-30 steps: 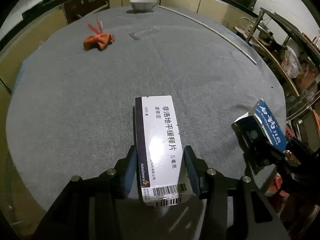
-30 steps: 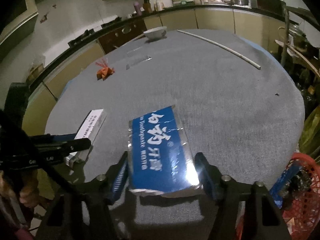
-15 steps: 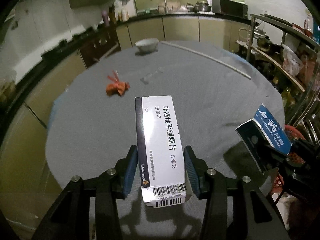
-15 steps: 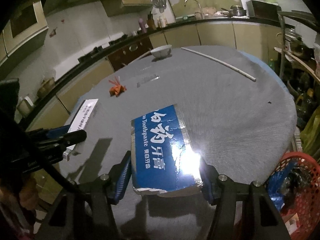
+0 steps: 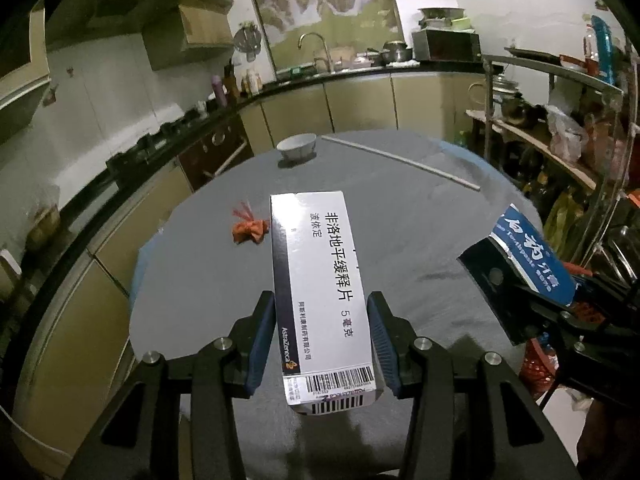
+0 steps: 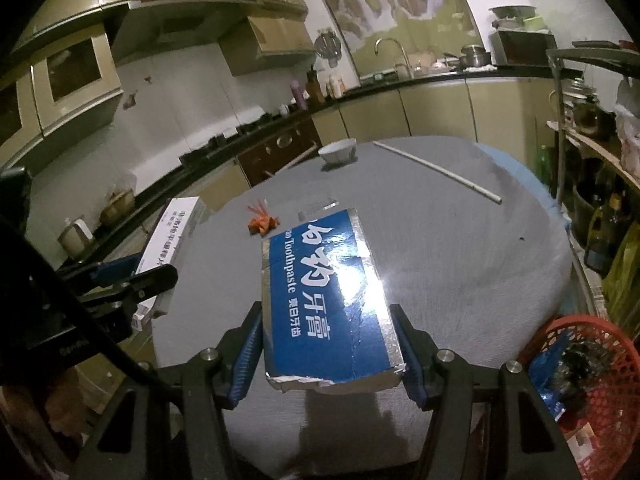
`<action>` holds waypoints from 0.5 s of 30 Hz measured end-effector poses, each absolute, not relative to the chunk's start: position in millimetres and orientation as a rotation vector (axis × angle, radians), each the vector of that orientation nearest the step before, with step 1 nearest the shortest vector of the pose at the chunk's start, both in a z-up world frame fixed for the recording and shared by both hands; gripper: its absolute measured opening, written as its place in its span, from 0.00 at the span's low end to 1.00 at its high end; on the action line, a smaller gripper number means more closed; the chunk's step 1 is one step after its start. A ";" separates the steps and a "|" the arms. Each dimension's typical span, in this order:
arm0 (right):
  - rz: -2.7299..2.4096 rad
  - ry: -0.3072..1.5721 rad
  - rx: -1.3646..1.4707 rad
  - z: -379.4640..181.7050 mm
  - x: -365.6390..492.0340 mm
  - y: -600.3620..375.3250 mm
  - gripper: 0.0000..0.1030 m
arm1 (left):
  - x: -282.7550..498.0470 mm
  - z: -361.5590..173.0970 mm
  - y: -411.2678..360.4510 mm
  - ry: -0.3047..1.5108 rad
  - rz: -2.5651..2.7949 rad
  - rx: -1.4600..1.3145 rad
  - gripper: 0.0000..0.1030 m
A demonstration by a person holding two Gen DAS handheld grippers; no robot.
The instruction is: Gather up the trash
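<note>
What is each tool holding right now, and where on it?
Left tool clamps the white medicine box by its long sides near the barcode end; right tool clamps the blue toothpaste box likewise.

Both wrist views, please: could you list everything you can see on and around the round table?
Medicine box: one, white, clamped in the left gripper above the table.
Toothpaste box: one, blue and silver, clamped in the right gripper.
Crumpled wrapper: one, orange-red, on the table's left part.
Bowl: one, white, at the far edge.
Rod: one, white, far right.
Table: one, round, grey cloth.
Basket: one, red, beside the table, holding trash.
Left gripper: black, blue pads.
Right gripper: black, blue pads.
</note>
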State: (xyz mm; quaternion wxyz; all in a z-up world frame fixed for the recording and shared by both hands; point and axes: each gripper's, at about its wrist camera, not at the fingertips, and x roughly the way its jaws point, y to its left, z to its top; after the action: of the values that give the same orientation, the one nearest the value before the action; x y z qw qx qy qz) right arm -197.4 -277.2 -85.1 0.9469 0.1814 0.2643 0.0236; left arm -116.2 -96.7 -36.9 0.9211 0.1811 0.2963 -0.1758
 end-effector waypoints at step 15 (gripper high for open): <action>0.045 0.412 0.396 -50.6 -237.1 -285.9 0.61 | -153.8 -2.4 -108.8 0.501 -0.376 0.400 0.47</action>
State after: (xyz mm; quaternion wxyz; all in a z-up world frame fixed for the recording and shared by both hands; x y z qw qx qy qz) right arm -237.1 -285.9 -50.6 0.9593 0.1952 0.2030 0.0220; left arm -153.8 -108.8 -2.4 0.9317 0.1956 0.2450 -0.1836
